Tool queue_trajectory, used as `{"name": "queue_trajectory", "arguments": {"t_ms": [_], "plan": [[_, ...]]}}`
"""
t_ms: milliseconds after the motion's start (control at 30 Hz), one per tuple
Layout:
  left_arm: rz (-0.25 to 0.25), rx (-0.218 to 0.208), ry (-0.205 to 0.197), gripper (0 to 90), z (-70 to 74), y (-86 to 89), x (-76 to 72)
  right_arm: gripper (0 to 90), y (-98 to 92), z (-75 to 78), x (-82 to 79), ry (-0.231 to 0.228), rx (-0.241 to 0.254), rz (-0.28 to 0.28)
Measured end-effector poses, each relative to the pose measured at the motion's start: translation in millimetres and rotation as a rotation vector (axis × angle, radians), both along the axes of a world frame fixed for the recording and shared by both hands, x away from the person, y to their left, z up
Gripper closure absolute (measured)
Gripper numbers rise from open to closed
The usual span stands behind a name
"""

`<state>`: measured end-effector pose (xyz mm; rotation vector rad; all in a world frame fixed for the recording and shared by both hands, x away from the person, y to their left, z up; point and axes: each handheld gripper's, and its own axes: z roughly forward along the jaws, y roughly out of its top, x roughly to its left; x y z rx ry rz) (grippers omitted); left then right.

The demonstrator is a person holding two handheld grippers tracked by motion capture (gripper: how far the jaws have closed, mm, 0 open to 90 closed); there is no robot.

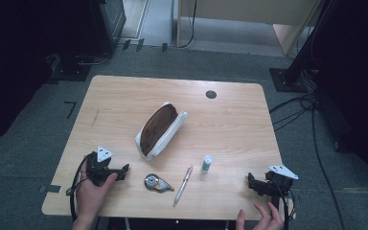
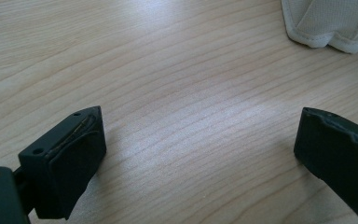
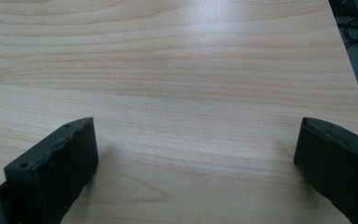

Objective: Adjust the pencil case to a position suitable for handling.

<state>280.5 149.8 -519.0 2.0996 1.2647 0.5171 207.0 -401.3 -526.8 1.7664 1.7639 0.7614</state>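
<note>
While both hands rest at the near edge of the pale wood-grain table [image 1: 124,96], each of the two black grippers stands wide open with nothing between its jaws. The left gripper [image 1: 122,170] lies by the near left corner; the right gripper [image 1: 252,183] by the near right. Between them lie three small things, nearest to the left gripper first: one round correction-tape dispenser [image 1: 156,183], one slim silver pen [image 1: 183,185] (lying slantwise), and one short upright glue stick [image 1: 206,163]. Beyond these, ahead of the left gripper, sits one oblong white fabric pencil case [image 1: 160,129], unzipped, its brown lining showing.
</note>
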Motion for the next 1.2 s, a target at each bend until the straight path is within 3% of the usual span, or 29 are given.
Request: {"name": "queue_trajectory", "arguments": {"t_ms": [500,600,667,800,900,1100,1200], "plan": [[0.011,0.001,0.0,2.3,0.1,-0.6,-0.7,0.0,0.0,0.0,0.0,0.0,0.0,0.0],[0.04,0.004,0.008,4.9,2.9,-0.2,-2.4,0.0,0.0,0.0,0.0,0.0,0.0,0.0],[0.059,-0.023,0.001,15.3,5.2,1.8,-3.7,0.0,-0.1,0.1,0.0,0.001,-0.001,0.002],[0.044,-0.119,0.014,15.0,9.8,5.4,-3.8,0.0,0.0,0.0,0.1,0.0,0.0,0.0],[0.031,-0.161,0.012,15.0,14.4,4.7,-5.0,0.0,0.0,0.0,0.1,0.0,0.0,0.001],[-0.001,-0.187,-0.011,15.3,28.5,0.1,-7.5,0.0,0.0,0.0,0.0,0.0,0.0,0.0],[-0.014,-0.219,-0.024,15.9,37.2,-0.8,-7.4,0.0,0.0,0.0,0.1,0.0,0.0,0.0]]}}
